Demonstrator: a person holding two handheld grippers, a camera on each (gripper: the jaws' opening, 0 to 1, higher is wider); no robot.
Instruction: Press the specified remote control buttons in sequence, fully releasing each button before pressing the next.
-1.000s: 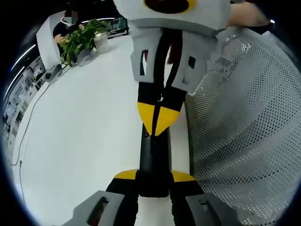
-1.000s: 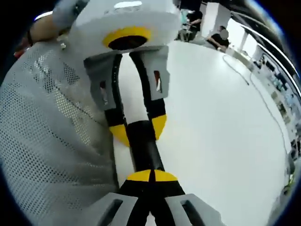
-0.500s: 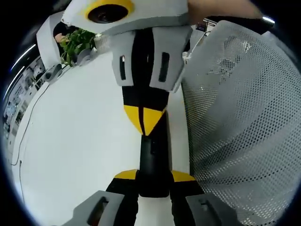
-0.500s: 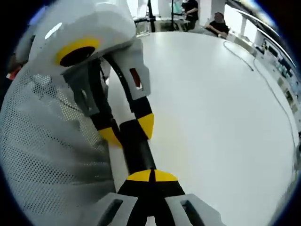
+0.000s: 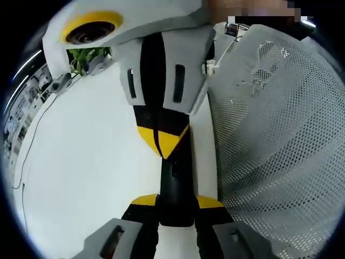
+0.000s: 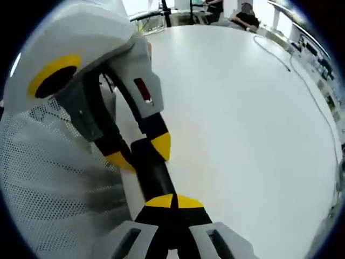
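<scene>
A slim black remote is held lengthwise above the white table. My left gripper is shut on its near end, one yellow tip on each side. From the top of the left gripper view comes my right gripper, jaws shut, its yellow tips down on the remote's top face. In the right gripper view the right gripper rests shut on the remote. The left gripper clamps the remote's far end there.
White mesh fabric rises close beside the remote and shows again as mesh fabric. A potted plant stands at the table's far edge. A thin cable runs across the table. People sit at its far end.
The right gripper's tips have crept slightly along the remote toward the left gripper's jaws, and its body has swung left in the left gripper view. The left gripper's hold on the remote is unchanged.
</scene>
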